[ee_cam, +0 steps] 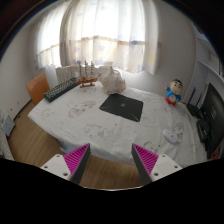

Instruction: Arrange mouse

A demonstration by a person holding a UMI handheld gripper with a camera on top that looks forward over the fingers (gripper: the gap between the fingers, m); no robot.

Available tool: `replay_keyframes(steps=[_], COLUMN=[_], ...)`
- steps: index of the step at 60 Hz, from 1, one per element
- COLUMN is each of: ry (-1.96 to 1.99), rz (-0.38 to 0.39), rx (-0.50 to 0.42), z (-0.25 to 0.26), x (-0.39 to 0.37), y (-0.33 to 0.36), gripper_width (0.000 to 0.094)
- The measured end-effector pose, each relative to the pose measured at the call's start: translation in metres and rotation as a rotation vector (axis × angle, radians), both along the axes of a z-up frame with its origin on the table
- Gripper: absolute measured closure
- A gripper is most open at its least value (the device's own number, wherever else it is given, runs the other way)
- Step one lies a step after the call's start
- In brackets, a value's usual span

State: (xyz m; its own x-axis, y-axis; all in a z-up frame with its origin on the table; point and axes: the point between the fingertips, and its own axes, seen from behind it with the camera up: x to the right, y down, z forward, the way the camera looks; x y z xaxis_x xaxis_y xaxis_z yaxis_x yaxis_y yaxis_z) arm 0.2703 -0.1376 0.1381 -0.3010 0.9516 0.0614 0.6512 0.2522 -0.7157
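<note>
A black mouse pad point(121, 104) lies flat in the middle of a table covered with a white cloth point(95, 125). A small pale lump point(172, 131) lies on the cloth to the right of the pad; I cannot tell whether it is the mouse. My gripper point(112, 160) is open and empty. Its pink-padded fingers point(78, 157) are spread wide, over the wooden floor, short of the table's near edge.
A dark keyboard point(60, 90) lies at the table's left far side, with a model ship point(88, 72) and a white bag point(112, 80) behind it. A blue and white toy figure point(174, 94) stands at the right. Dark equipment point(207, 112) stands at the far right. Curtained windows are behind.
</note>
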Motion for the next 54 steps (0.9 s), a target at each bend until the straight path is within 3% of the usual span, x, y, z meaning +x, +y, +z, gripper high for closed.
replay_keyframes(steps=[18, 38, 54], ry=[0.017, 0.041, 0.065], rz=[-0.117, -0.341, -0.367], rx=[0.012, 0.05, 0.057], z=[-0.016, -0.045, -0.08], x=[-0.022, -0.05, -0.089], y=[0.069, 0.226, 0.302], gripper_width=[0.0084, 0.0084, 0.0078])
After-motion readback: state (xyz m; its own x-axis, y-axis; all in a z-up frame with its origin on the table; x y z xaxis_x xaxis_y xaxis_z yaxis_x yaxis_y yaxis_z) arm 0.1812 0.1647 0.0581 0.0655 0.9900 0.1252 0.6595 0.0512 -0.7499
